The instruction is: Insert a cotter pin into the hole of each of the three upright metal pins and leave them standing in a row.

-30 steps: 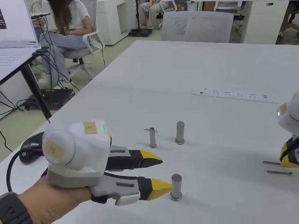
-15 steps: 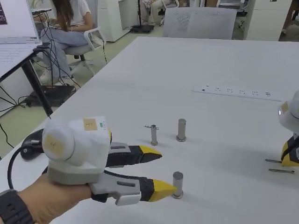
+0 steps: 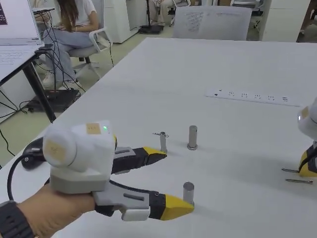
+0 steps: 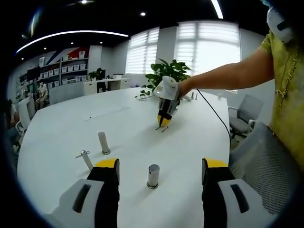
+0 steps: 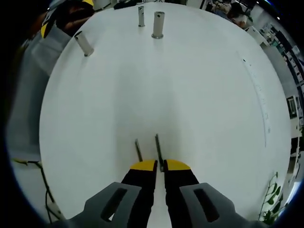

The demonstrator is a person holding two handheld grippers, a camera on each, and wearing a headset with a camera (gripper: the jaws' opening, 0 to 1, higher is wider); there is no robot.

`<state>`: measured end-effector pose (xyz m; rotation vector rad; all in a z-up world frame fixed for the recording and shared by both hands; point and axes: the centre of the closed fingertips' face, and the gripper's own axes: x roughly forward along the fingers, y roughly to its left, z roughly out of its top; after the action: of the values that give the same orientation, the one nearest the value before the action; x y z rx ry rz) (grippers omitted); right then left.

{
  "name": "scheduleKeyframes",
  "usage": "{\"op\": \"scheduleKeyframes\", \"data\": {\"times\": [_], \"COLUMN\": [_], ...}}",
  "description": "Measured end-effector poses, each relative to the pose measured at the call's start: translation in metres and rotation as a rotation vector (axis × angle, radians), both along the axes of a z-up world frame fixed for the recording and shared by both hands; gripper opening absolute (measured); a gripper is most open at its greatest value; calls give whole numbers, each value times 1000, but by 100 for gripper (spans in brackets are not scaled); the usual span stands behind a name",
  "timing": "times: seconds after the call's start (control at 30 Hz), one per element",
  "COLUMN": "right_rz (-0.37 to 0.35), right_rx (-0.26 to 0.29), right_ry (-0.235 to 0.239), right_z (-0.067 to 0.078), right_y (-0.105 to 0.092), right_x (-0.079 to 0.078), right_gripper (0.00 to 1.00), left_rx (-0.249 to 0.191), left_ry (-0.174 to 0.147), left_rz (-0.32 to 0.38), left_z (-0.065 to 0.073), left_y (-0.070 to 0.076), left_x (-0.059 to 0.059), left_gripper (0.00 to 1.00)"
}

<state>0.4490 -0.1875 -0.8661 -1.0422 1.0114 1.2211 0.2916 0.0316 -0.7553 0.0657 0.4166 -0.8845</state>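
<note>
Three upright metal pins stand on the white table. The near pin stands between the jaws of my left gripper, which is open wide and not touching it. Behind it, the left pin carries a cotter pin through its top; the right pin has none. My right gripper rests at the table's right side, shut on the end of a cotter pin lying flat. A second cotter pin lies beside it.
A white power strip lies across the far middle of the table. A grey chair back stands at the far edge. A person sits at a desk at the far left. The left gripper's black cable trails off the near-left edge.
My left gripper's jaws have spread wider and now stand on both sides of the near pin. The right gripper has stayed in place by the cotter pins.
</note>
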Motion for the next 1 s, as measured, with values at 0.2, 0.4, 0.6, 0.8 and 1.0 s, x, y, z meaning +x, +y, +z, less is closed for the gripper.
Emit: {"op": "scheduleKeyframes", "data": {"times": [0.2, 0.4, 0.6, 0.8, 1.0], "right_rz": [-37, -53, -70, -80, -65], "right_rx": [24, 5, 7, 22, 30], "right_ry": [1, -5, -6, -3, -2], "right_z": [0, 0, 2, 13, 27], "right_y": [-1, 0, 1, 5, 15], "right_x": [1, 2, 3, -1, -13], "right_gripper": [5, 3, 2, 2, 2], "left_rx": [2, 1, -2, -4, 5], "left_ry": [6, 11, 12, 6, -5], "left_rz": [1, 3, -4, -20, -45], "left_z": [-1, -3, -3, -2, 0], "left_y": [1, 1, 1, -1, -3], "left_x": [-1, -1, 0, 4, 11], "left_gripper": [70, 70, 69, 67, 65]}}
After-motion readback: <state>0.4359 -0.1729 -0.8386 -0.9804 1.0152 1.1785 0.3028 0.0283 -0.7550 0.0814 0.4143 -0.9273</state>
